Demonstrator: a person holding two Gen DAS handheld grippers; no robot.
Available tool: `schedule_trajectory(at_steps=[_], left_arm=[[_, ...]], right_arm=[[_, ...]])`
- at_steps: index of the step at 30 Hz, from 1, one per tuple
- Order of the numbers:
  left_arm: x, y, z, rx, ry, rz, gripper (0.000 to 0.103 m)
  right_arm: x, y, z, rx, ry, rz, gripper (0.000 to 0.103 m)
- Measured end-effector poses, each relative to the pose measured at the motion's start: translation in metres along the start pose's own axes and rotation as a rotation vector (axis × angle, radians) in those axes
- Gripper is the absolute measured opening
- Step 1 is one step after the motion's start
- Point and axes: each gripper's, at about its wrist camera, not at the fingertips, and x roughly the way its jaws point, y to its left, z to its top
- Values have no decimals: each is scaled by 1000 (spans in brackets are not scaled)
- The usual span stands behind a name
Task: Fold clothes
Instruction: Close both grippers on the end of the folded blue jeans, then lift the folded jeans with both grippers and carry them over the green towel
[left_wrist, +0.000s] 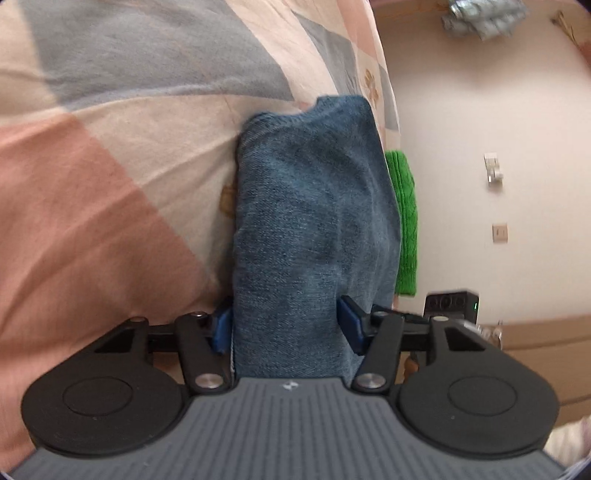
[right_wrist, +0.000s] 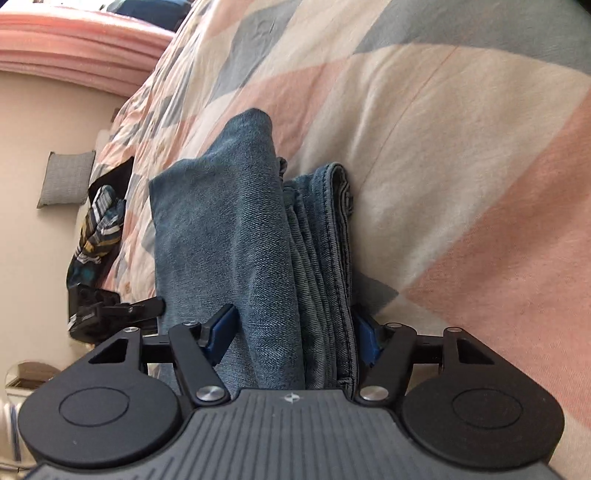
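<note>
**Folded jeans between both pairs of jaws, on the patchwork bed**

Hidden or unclear: in both wrist views the near end of the jeans (left_wrist: 314, 229) runs under the gripper body and cannot be seen. The far side of the bundle is out of sight behind its own bulk. Left view slightly blurred. Green knit item (left_wrist: 404, 221) is mostly covered by the denim; only a strip shows at centre right. Striped garment (right_wrist: 98, 229) at left of the right view is crumpled, its kind unreadable. A dark device (right_wrist: 92, 310) below it is partly cut off.

Jeans: folded into a thick stack, lying on the pink, grey and cream bedcover (left_wrist: 110, 184). The long axis runs from the bottom centre of each frame toward upper centre, directly away from each camera. In the right view the stitched hem layers (right_wrist: 332, 240) stack along the bundle's right edge, and a loose flap rises on the left.

Left gripper (left_wrist: 286, 326): jaws roughly half open, blue pads (left_wrist: 349, 325) pressed against both flanks of the denim, so gripping.

Right gripper (right_wrist: 291, 332): jaws a little over half open, blue pads (right_wrist: 221, 328) against the bundle either side, gripping.
</note>
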Motion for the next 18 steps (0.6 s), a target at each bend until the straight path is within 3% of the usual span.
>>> schedule_trajectory(at_steps=[5,9,11,15,18], left_arm=[[0,-18,5,31,21,63,46],[-6,-69,15,179,51,93,41],[-1,-91,24,248,67,95,40],[45,-103,44,318,147,198,43],[60,-121,56,371,178,263,42]], right_arm=[[7,2,2,9,-5,2,64],[-9,6,-11,40,-47,15,47],[-26,9,-20,63,-89,16,43],[-55,-6,-48,171,-207,44,43],[-51,-34,-69,314,-258,32,43]])
